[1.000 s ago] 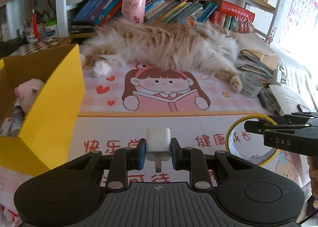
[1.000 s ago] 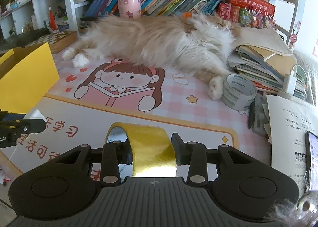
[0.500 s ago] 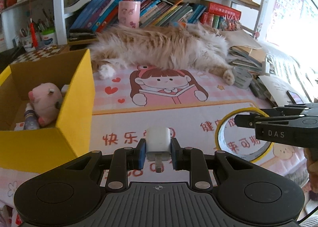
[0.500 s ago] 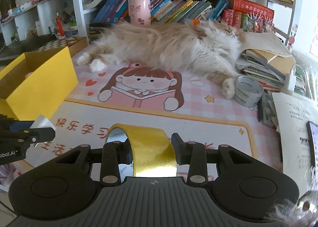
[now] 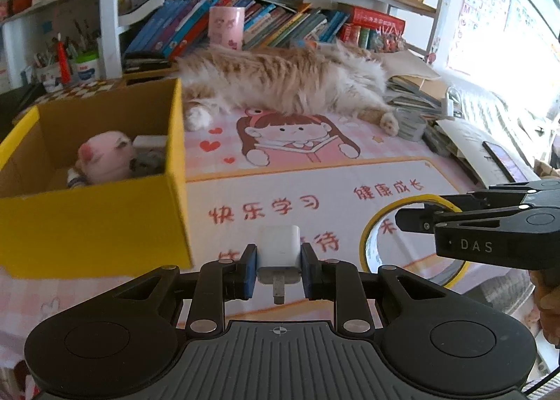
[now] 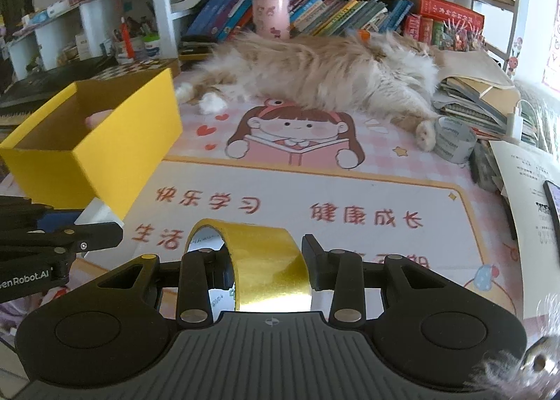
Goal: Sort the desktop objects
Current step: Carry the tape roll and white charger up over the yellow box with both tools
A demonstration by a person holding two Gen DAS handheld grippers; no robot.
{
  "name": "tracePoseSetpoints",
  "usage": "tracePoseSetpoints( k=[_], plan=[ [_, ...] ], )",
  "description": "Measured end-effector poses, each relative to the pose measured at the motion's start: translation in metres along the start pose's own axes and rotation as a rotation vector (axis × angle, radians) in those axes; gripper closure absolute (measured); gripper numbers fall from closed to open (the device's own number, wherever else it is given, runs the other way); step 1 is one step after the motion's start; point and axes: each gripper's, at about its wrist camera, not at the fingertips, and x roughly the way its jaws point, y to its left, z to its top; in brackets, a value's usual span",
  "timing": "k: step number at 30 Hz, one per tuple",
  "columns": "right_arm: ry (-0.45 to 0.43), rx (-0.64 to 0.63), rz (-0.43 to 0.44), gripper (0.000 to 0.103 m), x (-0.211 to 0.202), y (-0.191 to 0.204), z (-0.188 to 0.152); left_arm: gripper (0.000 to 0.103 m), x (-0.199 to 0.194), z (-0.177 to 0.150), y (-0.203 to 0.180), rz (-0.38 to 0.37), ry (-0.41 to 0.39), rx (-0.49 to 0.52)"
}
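Now mid-carry, both tools loaded and neither load yet dropped. Left tool (image 5: 279,268) clamped tight on a white charger plug (image 5: 279,253), metal prong pointing back toward the camera, held above the tabletop (image 5: 315,183) just right of the yellow box's near corner. Right tool (image 6: 266,268) closed on a roll of yellow tape (image 6: 269,263), one finger inside the ring and one outside, pinching the band's wall; roll held clear of the pink printed mat, near the front edge, right of the plug. Yellow box (image 5: 94,225) at the left, open on top, already holding a pink plush toy (image 5: 105,156) and a few smaller bits too blurred to name. Long-haired cat (image 5: 280,81) stretched along the far side under the bookshelf, a grey tape roll (image 6: 453,140) by its hind paw, well apart from both tools.

Next, probably: plug leftward over the box's near wall, high enough to clear the rim, then release above the free space beside the plush. Tape to follow the same route, kept behind or to the right so the two tools do not meet over the opening.
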Motion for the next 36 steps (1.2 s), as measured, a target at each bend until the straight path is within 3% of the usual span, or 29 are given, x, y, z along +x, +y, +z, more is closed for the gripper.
tracePoseSetpoints(
  k=[21,36],
  plan=[
    [0.031,-0.026,0.049,0.069,-0.034,0.103,-0.049,0.079,-0.071,-0.063,0.054,0.007,0.032,-0.018],
    [0.036,-0.063,0.083,0.069,-0.043,0.149,-0.059,0.079,-0.097,-0.080,0.083,0.022,0.008,-0.055]
  ],
)
